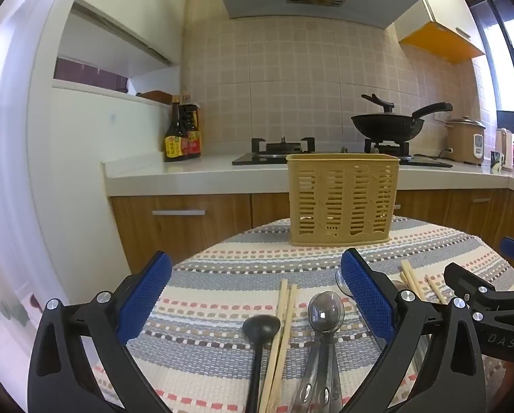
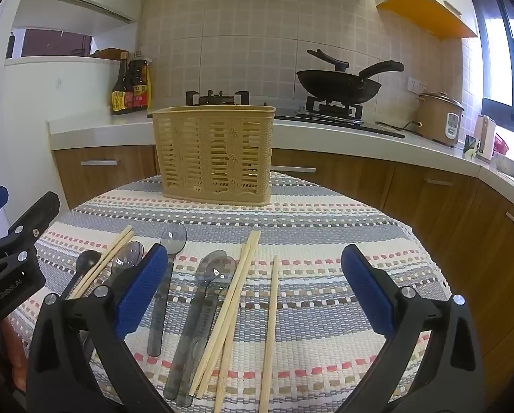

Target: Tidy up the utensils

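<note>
Both tools are held wide apart over the tabletop (image 2: 325, 213), and nothing is gripped by either. The left tool (image 1: 257, 292) is poised above a black spoon (image 1: 260, 327), a pair of chopsticks (image 1: 284, 313) and stacked clear spoons (image 1: 325, 309). The right tool (image 2: 255, 287) is poised above more clear spoons (image 2: 215, 272) and loose chopsticks (image 2: 243, 282), with one single stick (image 2: 272, 309) lying just beside them. The basket (image 2: 215, 151) stands upright at the far side of the cloth, well apart from the utensils; nothing can be seen inside it.

The step in hand is judged to be a first pick. One kind should be taken at a time. Chopsticks are best gripped across their middle, both sticks together, so that neither pivots. The pads should be lowered until the cloth is nearly touched, then closed squarely. Crossed sticks under the right tool may be dragged along; the outermost stick should be lifted first. Each item should be tipped upright before the basket's rim is passed.
</note>
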`<action>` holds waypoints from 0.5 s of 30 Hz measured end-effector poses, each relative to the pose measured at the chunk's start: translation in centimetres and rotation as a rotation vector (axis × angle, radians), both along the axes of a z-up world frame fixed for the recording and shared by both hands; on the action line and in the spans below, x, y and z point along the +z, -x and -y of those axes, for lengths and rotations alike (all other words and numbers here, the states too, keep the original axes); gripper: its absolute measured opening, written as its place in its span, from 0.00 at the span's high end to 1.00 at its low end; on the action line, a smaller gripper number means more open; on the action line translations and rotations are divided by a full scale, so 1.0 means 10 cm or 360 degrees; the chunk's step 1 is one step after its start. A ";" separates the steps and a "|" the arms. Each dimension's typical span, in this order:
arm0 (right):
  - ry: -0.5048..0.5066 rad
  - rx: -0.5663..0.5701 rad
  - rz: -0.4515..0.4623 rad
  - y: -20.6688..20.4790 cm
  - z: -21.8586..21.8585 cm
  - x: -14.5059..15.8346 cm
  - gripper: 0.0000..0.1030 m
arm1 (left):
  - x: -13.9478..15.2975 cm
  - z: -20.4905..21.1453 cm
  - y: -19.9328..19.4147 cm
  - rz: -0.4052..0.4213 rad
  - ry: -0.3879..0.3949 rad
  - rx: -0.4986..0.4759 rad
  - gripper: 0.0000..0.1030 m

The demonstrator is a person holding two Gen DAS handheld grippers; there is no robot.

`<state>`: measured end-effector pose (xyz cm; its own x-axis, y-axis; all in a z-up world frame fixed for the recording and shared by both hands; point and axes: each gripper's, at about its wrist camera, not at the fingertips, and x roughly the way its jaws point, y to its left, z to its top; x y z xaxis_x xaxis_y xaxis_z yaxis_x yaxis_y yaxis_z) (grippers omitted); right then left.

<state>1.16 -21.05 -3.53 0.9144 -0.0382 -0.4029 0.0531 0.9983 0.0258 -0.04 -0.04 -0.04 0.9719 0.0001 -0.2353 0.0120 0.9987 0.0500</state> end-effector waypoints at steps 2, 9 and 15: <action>0.0000 0.0000 -0.0002 0.00 -0.01 0.00 0.07 | 0.01 0.00 -0.01 -0.0004 0.0003 0.0000 0.07; -0.0004 0.0009 0.0000 -0.02 -0.04 -0.04 0.07 | 0.01 0.01 0.01 -0.0002 0.0000 0.0000 0.07; 0.0009 0.0001 0.0002 -0.02 -0.03 -0.02 0.07 | 0.01 0.01 0.00 -0.0004 0.0002 -0.0003 0.07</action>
